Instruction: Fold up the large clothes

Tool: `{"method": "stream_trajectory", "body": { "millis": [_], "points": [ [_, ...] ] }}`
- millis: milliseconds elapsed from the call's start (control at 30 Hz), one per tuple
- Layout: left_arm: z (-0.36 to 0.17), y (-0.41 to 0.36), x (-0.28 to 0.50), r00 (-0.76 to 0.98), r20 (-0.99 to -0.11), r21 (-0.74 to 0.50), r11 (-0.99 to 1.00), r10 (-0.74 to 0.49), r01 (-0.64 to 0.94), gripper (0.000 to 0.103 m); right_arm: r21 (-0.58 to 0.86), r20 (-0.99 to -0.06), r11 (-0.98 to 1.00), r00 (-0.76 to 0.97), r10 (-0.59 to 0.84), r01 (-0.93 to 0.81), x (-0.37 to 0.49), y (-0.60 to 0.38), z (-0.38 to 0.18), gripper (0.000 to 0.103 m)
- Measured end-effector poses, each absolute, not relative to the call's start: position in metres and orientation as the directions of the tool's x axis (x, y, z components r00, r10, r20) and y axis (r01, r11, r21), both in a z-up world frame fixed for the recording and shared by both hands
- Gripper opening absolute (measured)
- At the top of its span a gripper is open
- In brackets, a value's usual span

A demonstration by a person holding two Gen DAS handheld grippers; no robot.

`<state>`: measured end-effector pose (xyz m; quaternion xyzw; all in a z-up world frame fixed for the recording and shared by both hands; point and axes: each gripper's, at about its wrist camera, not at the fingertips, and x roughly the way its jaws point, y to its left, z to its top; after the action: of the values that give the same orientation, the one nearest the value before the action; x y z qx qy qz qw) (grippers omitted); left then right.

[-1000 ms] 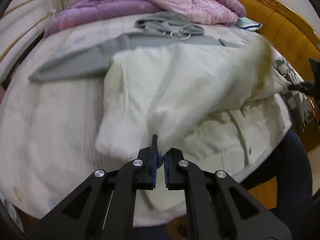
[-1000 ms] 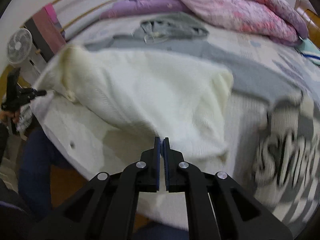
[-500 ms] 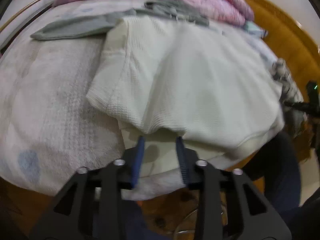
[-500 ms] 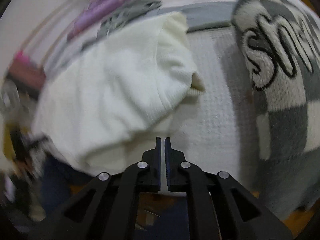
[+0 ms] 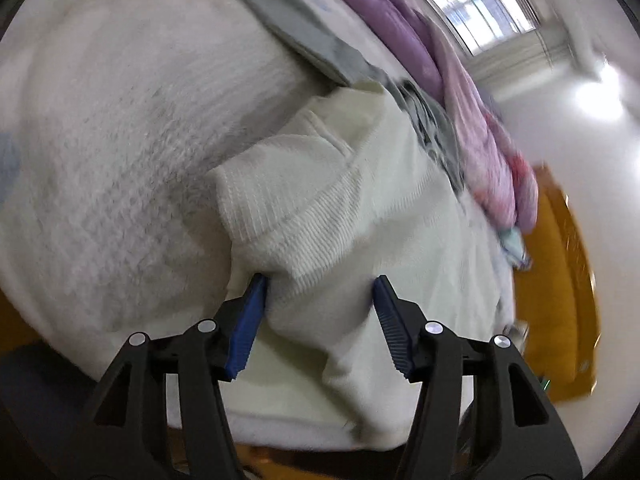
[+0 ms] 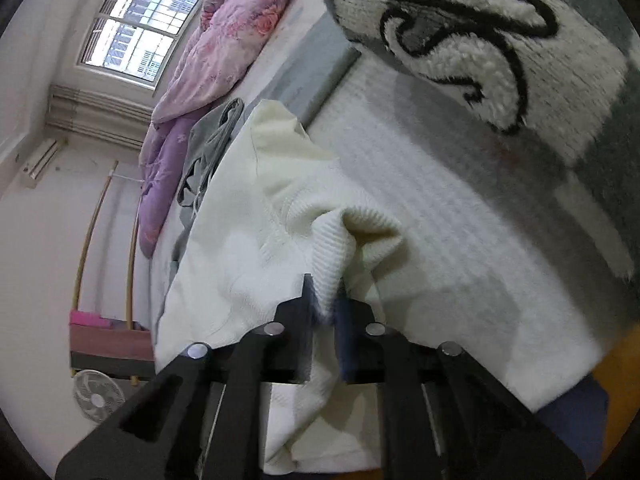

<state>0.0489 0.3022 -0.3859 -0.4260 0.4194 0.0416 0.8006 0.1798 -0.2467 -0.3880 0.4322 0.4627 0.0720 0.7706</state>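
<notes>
A: Where is the cream knit sweater [image 5: 360,208] at this moment?

B: It lies on the bed [image 5: 120,140], near the edge of the white bedspread, partly folded over itself. One ribbed cuff or hem corner points toward the left gripper [image 5: 318,292].

A: Does the left gripper hold it?

B: No. Its blue fingers [image 5: 248,320] stand apart, and they have just been opening. A fold of the sweater sits between them; the left finger is right at the cloth, but the two do not press it together.

A: And the right gripper [image 6: 324,292]?

B: There the fingers are almost together, with a narrow strip of the ribbed cream cloth pinched between them. They have just been closing on it. Above the tips the knit bunches up into a small hump.

A: What else lies on the bed?

B: A grey hoodie [image 6: 208,152] is spread behind the sweater, touching its far edge. Farther back there is a pink and purple quilt [image 6: 224,40] in a heap. On the right gripper's side a fluffy grey and white garment with black curly lettering [image 6: 500,32] lies beside the sweater, with bare bedspread between them.

A: Anything around the bed?

B: A window [image 6: 136,28], a small white fan [image 6: 96,396] on the floor, and a wooden headboard [image 5: 560,280] in the left view.
</notes>
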Motion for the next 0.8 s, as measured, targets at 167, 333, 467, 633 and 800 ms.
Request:
{"method": "stream_trajectory", "body": {
  "millis": [167,333,467,633,800],
  "points": [
    [-0.387,0.303,0.055,0.62,-0.737,-0.605,0.672,-0.271,-0.426,0.036,0.7,-0.675,0.648,0.576,0.462,0.3,0.154,-0.263,-0.395,0.007],
    [-0.37,0.31,0.056,0.609,-0.723,-0.625,0.685,-0.326,-0.375,0.037,0.733,-0.665,0.584,0.543,0.512,0.347,0.158,-0.268,-0.422,0.015],
    [-0.337,0.319,0.05,0.634,-0.709,-0.604,0.729,-0.309,-0.321,0.04,0.575,-0.782,0.779,0.446,0.435,0.248,0.159,-0.25,-0.386,0.02],
    [-0.295,0.332,0.085,0.685,-0.684,-0.557,0.786,-0.251,-0.267,0.061,0.461,-0.823,0.883,0.413,0.391,0.083,0.154,-0.229,-0.336,0.02],
    [-0.31,0.334,0.181,0.594,-0.769,-0.456,0.854,-0.236,-0.251,0.066,0.41,-0.797,0.911,0.5,0.337,0.041,0.211,-0.225,-0.299,0.035]
  ]
}}
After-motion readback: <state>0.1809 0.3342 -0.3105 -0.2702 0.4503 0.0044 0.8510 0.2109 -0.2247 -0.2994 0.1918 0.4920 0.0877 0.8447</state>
